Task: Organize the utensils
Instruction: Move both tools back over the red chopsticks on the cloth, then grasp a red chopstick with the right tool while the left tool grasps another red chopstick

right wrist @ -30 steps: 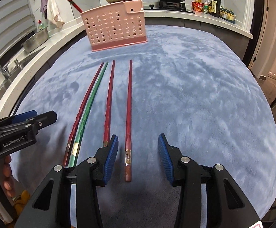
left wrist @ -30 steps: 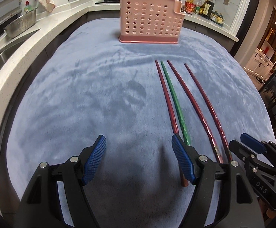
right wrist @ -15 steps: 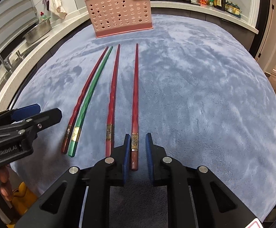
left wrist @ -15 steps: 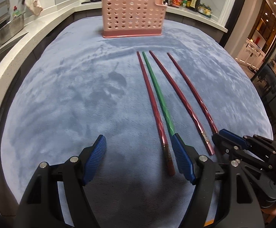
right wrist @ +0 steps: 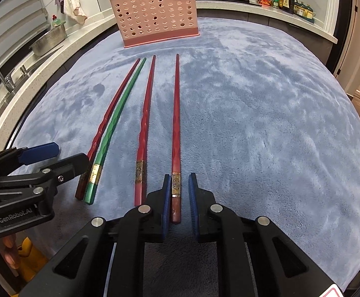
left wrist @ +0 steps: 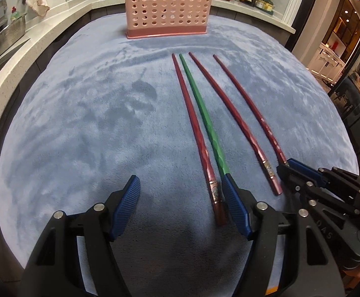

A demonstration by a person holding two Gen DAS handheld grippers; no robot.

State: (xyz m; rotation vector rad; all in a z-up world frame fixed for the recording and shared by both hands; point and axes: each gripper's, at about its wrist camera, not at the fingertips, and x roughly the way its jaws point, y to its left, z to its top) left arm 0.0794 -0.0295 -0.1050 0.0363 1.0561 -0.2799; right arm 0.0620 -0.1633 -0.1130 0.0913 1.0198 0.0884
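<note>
The right gripper (right wrist: 178, 193) sits around the thick end of a red chopstick (right wrist: 176, 133) — nearly closed, but I cannot tell if it pinches. The stick looks thin, stiff and slippery, so hold the gold band. The left gripper (left wrist: 180, 205) is wide open. The pink basket (right wrist: 155, 12) stands far ahead — lots of room.

four chopsticks (right wrist: 145, 128) lie side by side on the cloth (right wrist: 266, 123), utensil basket (right wrist: 156, 14) behind them.
</note>
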